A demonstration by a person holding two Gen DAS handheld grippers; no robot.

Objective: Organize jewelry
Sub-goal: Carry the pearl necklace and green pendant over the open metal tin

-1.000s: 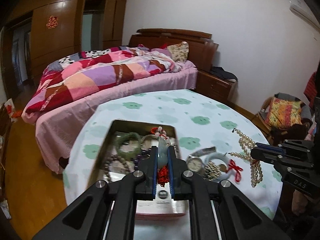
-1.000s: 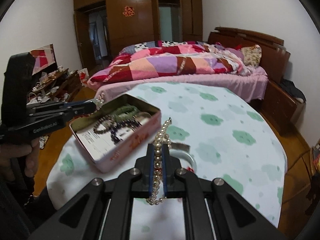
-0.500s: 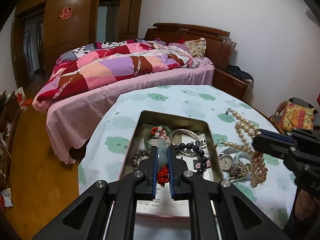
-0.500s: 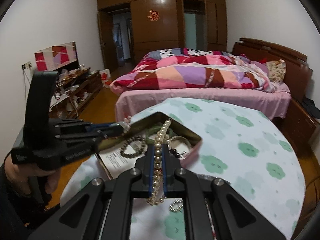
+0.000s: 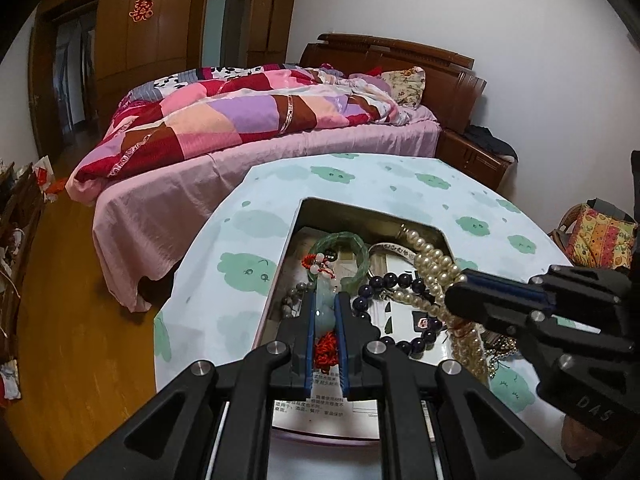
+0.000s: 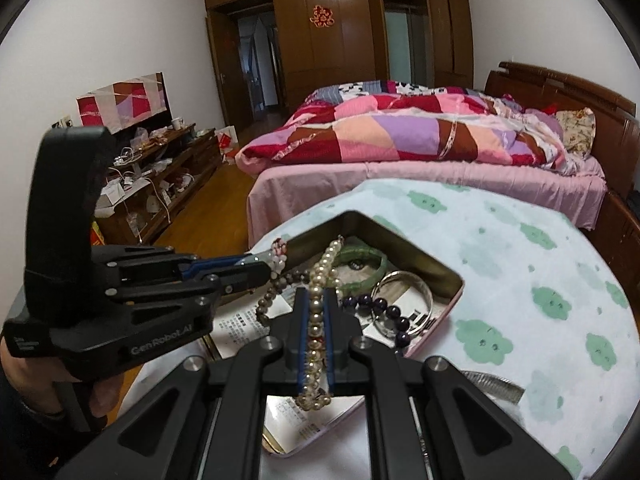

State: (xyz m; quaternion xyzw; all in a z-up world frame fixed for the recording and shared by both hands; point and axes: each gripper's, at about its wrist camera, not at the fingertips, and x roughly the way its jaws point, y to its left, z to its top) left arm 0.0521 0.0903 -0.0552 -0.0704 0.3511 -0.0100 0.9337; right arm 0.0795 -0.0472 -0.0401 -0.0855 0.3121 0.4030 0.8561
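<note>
Moved in over the open tin (image 5: 308, 204) since a second ago, both grippers, each with its load.

Left wrist view: left gripper (image 5: 325, 320) pinching a pale jade pendant (image 5: 325, 308) with red cord, low over the tin's near half, above a green bangle (image 5: 340, 246) and dark beads (image 5: 376, 282). Right gripper (image 5: 460, 292) entering from the right, pearls draped over the tin.

Right wrist view: right gripper (image 6: 315, 316) clamped on the pearl necklace (image 6: 318, 280), strand dangling into the tin. Likely next: release of both pieces inside.
</note>
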